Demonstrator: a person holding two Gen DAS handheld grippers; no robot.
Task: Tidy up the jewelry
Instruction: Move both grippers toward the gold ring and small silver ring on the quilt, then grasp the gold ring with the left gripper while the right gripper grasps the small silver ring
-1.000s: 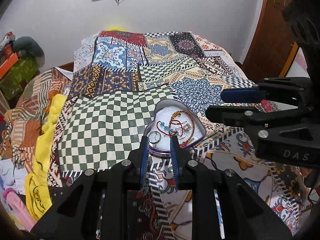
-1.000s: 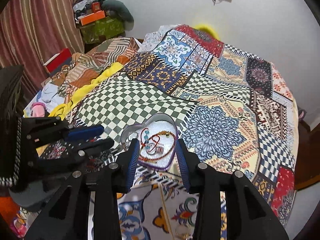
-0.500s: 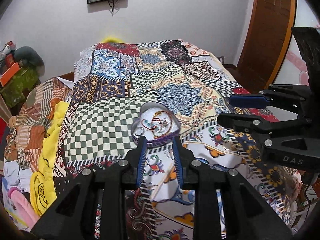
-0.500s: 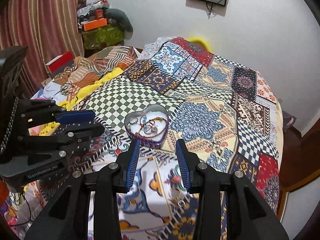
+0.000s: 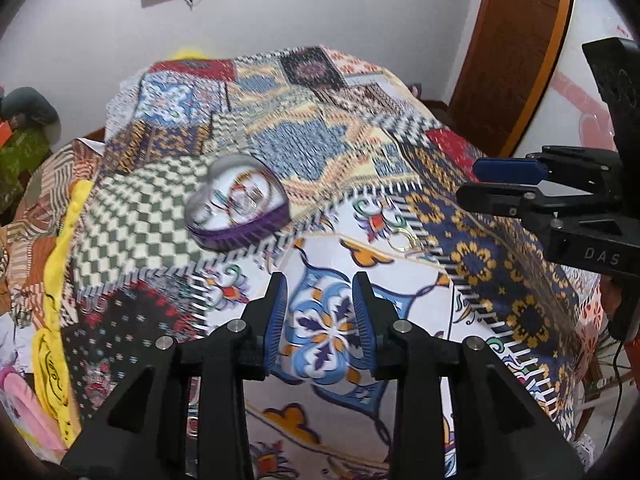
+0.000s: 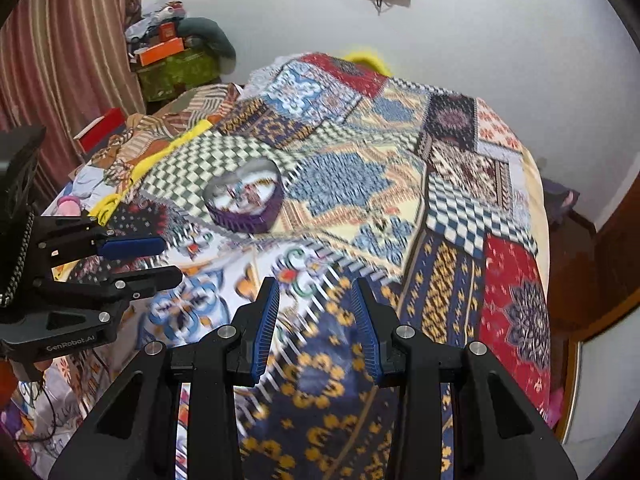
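A purple heart-shaped box (image 5: 237,208) with bracelets and beads inside sits on the patchwork bedspread; it also shows in the right wrist view (image 6: 245,197). A gold ring (image 5: 401,237) lies on the spread to its right. My left gripper (image 5: 320,316) is open and empty, well back from the box. My right gripper (image 6: 315,320) is open and empty, back and right of the box. Each gripper shows side-on in the other's view, the right gripper (image 5: 500,182) and the left gripper (image 6: 140,260). Both views are motion-blurred.
The patchwork bedspread (image 6: 460,216) covers the bed. Yellow cloth and clothes (image 5: 52,320) lie along the left side. A green box with clutter (image 6: 176,68) stands at the back left. A wooden door (image 5: 516,52) is at the right.
Both grippers have pulled back and up from the heart-shaped box, which now looks smaller and farther away. Their jaws stay open.
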